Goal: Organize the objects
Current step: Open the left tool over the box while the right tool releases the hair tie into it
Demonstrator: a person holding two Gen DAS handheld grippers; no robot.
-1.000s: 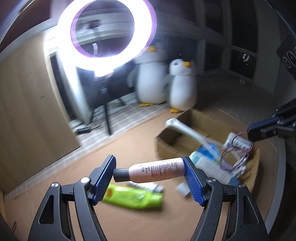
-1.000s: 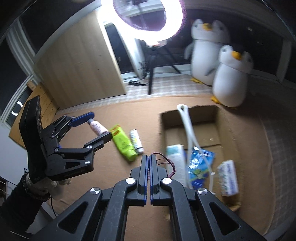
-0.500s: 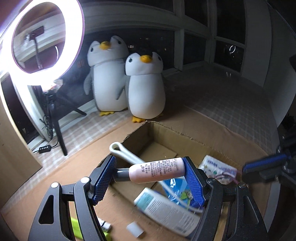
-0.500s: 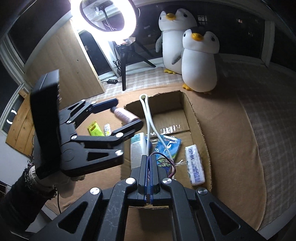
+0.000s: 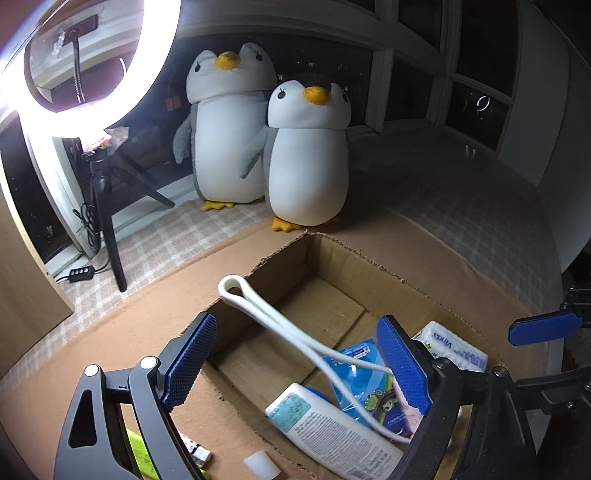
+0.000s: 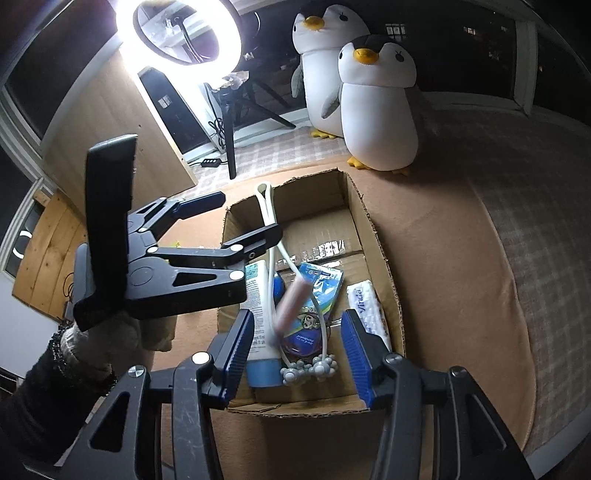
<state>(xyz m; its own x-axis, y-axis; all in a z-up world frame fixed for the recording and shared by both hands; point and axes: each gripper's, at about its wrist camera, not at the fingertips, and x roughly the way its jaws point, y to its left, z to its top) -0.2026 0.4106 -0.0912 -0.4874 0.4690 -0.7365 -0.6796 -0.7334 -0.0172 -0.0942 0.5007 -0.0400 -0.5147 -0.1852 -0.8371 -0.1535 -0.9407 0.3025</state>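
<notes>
Both grippers are opening, nothing clamped — left gripper [image 5: 295,354], right gripper [image 6: 297,343]. A blurred pink tube [image 6: 291,304] hangs loose over the cardboard box [image 6: 384,258].

Both wrist cameras look steeply down, close over the box [image 5: 332,254] [image 6: 354,195]; both share its inside and the penguins [image 5: 308,158] [image 6: 376,110] behind.

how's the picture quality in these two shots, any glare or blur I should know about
Left wrist view: the ring light blows out the top-left corner, the windows are dark, and fisheye bending curves the edges. Right wrist view: the same ring light glares at the top, and the pink tube over the cardboard box is smeared by motion blur; the rest is sharp.
</notes>
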